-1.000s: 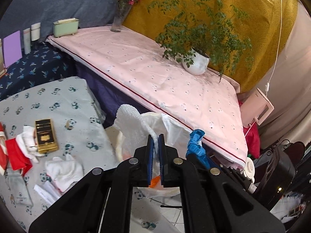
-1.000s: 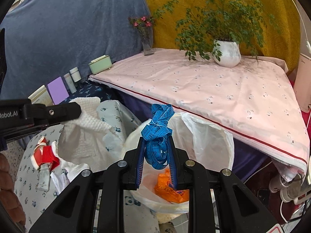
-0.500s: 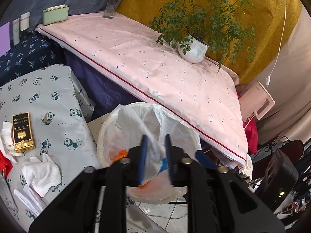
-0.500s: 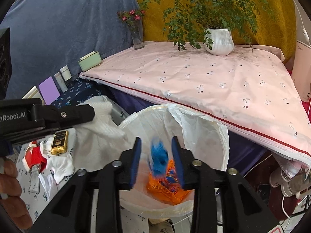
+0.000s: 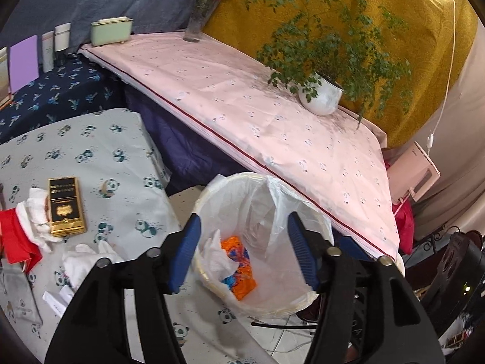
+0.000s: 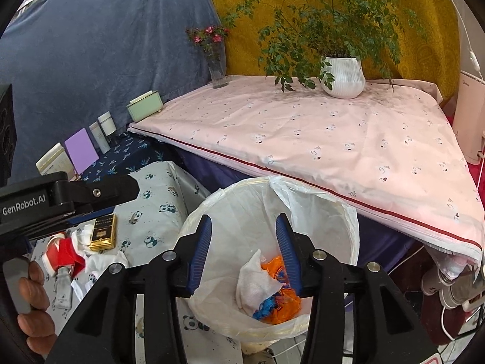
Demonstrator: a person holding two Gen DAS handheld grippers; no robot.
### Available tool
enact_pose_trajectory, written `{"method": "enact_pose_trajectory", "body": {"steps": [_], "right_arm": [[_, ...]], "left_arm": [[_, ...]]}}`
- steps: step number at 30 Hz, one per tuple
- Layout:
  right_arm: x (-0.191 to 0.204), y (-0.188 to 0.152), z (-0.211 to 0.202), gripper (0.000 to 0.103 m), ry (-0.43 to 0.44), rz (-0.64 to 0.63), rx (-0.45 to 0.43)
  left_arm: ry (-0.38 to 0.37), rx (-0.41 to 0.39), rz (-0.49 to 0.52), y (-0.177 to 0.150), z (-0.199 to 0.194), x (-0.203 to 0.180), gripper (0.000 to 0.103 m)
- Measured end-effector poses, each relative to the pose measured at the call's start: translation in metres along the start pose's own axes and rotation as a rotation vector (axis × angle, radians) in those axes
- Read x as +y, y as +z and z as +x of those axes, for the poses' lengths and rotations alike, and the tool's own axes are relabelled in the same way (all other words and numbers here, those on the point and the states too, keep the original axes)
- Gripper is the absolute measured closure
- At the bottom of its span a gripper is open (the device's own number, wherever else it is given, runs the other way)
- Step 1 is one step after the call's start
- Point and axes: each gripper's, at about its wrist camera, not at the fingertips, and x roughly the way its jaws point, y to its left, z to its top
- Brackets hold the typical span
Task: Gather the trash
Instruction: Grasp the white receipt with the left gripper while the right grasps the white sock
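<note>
The bin (image 5: pixel 315 215) with its white liner sits on the floor below both grippers. At its bottom lie a white cloth (image 5: pixel 216 261), a blue tape (image 5: pixel 229 280) and orange scraps (image 5: pixel 242 273). My left gripper (image 5: pixel 244 221) hangs over the bin with its jaws opening and nothing between them. My right gripper (image 6: pixel 244 218) is also above the bin (image 6: pixel 333 203), its jaws opening and empty; the white cloth (image 6: pixel 254 282) and blue tape (image 6: pixel 265 305) lie below it. Crumpled white tissues (image 5: pixel 88 261) and a red and white wrapper (image 5: pixel 15 236) lie on the panda-print table (image 5: pixel 91 157).
A gold box (image 5: pixel 65 209) and a paper slip (image 5: pixel 54 300) share the panda-print table. Behind the bin, a pink-covered table (image 6: pixel 303 133) carries a potted plant (image 6: pixel 344 75), a vase (image 6: pixel 218 69) and a green box (image 6: pixel 144 109). Cables and a power strip (image 6: pixel 454 282) lie at the right.
Both grippers have opened. The white cloth left the left gripper and the blue tape left the right one; both now lie in the bin. The left gripper moved over the bin.
</note>
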Motion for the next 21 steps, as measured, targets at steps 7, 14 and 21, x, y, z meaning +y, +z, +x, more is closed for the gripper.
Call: {"method": "enact_pose_trajectory", "body": {"steps": [7, 14, 21], "right_arm": [[0.024, 0.002, -0.009, 0.060, 0.025, -0.037, -0.010], [0.052, 0.002, -0.014, 0.052, 0.053, -0.071, -0.016], [0.084, -0.006, -0.010, 0.052, 0.089, -0.108, 0.009]], "left_arm": [[0.064, -0.023, -0.057, -0.006, -0.023, 0.032, 0.043], [0.160, -0.054, -0.118, -0.016, -0.046, 0.074, 0.035], [0.289, -0.046, -0.184, -0.042, -0.058, 0.122, 0.027]]}}
